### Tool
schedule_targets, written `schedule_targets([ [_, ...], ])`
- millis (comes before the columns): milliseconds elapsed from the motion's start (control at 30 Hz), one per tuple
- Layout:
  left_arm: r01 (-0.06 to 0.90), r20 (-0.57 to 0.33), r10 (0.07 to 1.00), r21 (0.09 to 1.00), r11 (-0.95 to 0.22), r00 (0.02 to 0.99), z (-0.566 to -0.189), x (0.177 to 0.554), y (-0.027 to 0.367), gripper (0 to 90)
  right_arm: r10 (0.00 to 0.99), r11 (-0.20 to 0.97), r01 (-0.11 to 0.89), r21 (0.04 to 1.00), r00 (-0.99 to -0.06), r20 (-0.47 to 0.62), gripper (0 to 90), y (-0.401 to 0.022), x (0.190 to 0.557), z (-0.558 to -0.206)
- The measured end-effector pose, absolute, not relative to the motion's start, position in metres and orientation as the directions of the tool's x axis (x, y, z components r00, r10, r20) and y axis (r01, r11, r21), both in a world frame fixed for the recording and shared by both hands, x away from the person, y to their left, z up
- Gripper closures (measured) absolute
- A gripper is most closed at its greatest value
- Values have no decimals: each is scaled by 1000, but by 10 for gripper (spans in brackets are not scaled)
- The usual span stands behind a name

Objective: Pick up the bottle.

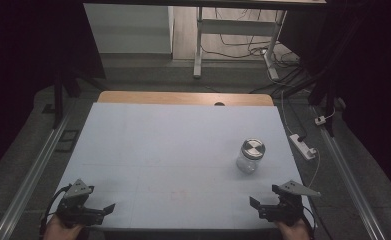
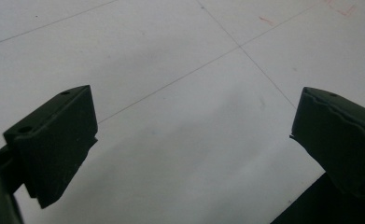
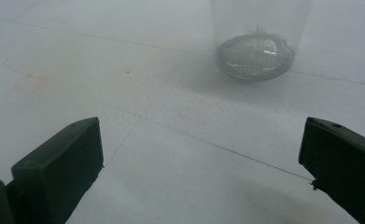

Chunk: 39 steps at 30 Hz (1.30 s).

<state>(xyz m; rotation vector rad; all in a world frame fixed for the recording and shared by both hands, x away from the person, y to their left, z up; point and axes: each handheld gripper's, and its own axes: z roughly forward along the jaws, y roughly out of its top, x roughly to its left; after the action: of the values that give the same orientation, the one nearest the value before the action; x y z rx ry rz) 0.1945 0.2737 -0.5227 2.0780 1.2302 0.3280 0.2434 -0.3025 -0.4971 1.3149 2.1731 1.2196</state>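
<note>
A clear glass jar with a metal screw lid stands upright on the white table top, right of centre. Its base shows ahead of my right gripper, a little to the right, well apart from the jaws. The right gripper rests near the table's front right corner, open, with nothing between its jaws. At the front left corner my left gripper is held by a hand; its jaws stand wide over bare table and hold nothing.
A wooden strip runs along the table's far edge. A white power strip with cables lies on the floor off the right side. Metal rails flank the table, and a desk frame stands behind.
</note>
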Motion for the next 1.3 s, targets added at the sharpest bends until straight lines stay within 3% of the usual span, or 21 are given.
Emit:
schedule_targets([
  [900,670,-164,822,675,-309,545,-523,195,278,10,816,286,526,801,-572,84,0,-293,241,-495],
  [1300,674,-184,820,678,-293,542,-524,196,281,4,801,315,462,829,-597,28,0,-286,243,-487],
])
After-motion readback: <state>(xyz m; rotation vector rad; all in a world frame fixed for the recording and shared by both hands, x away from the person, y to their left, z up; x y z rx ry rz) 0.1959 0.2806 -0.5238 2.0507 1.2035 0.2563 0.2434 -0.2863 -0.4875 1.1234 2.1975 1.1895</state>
